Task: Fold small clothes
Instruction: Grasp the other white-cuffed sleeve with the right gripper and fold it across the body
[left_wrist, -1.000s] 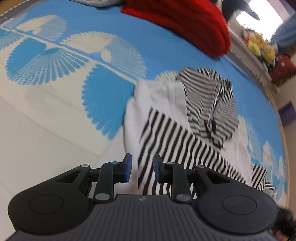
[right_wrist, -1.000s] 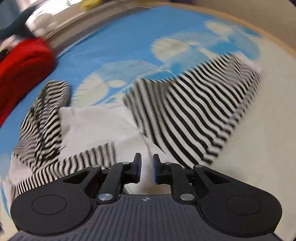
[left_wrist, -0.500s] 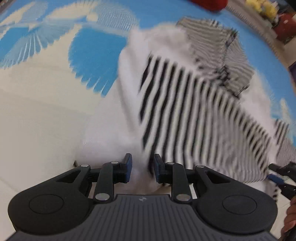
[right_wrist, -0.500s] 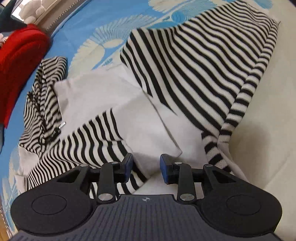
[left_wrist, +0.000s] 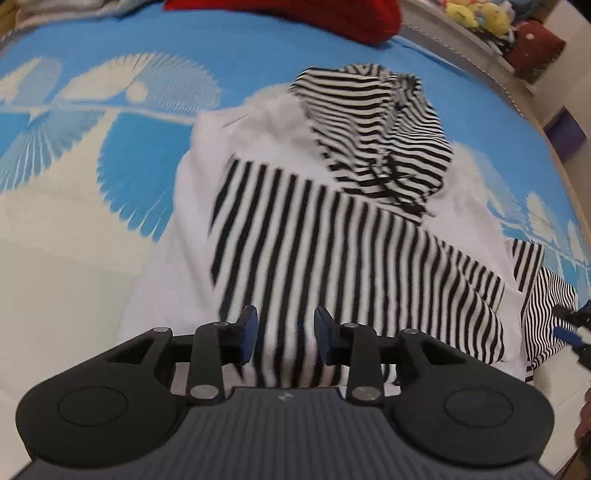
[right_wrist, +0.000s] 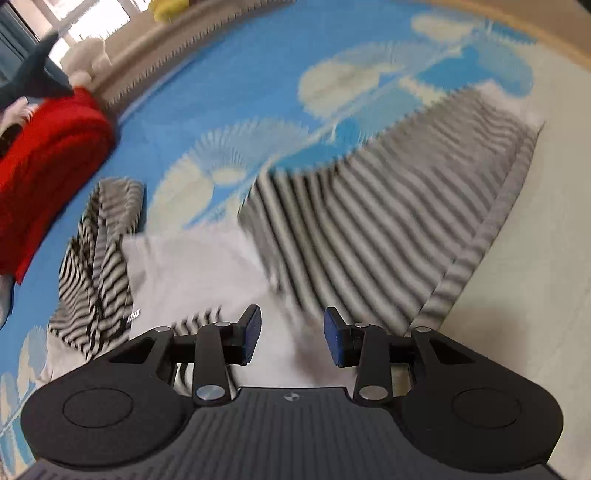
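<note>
L wrist cam first: left tongs (left_wrist: 284, 338) open w/ a gap between the blue pads, nothing in them, poised over the near hem of the hoodie (left_wrist: 332, 240). This view gives what the other doesn't: the hood (left_wrist: 380, 136) sharp, bunched up ahead & a bit right of the tongs, w/ drawstrings trailing over it. Far right edge, a dark tip w/ a blue pad pokes in, prob. the other tongs (left_wrist: 570, 325), too cut off to be sure. Up in the right corner, a row of plush toys (left_wrist: 476, 14) on a ledge.

R wrist cam: right tongs (right_wrist: 291, 339) also open, wide gap, empty, over the white part of the hoodie (right_wrist: 207, 269). Only here do you see the striped sleeve (right_wrist: 388, 221) spread out ahead-right, heavily blurred, its cuffed edge running down toward the right finger.

Count: 1 hoodie, 2 tongs, 1 red blanket (right_wrist: 44, 170) ahead-left of the right tongs, top centre for the left (left_wrist: 295, 14).

The hoodie: white body, black-&-white stripes on sleeves & hood, one striped sleeve folded across the chest just ahead of the left tongs. It lies flat on a bedspread (left_wrist: 92, 184), blue w/ cream fan shapes, directly in front of both tongs.
</note>
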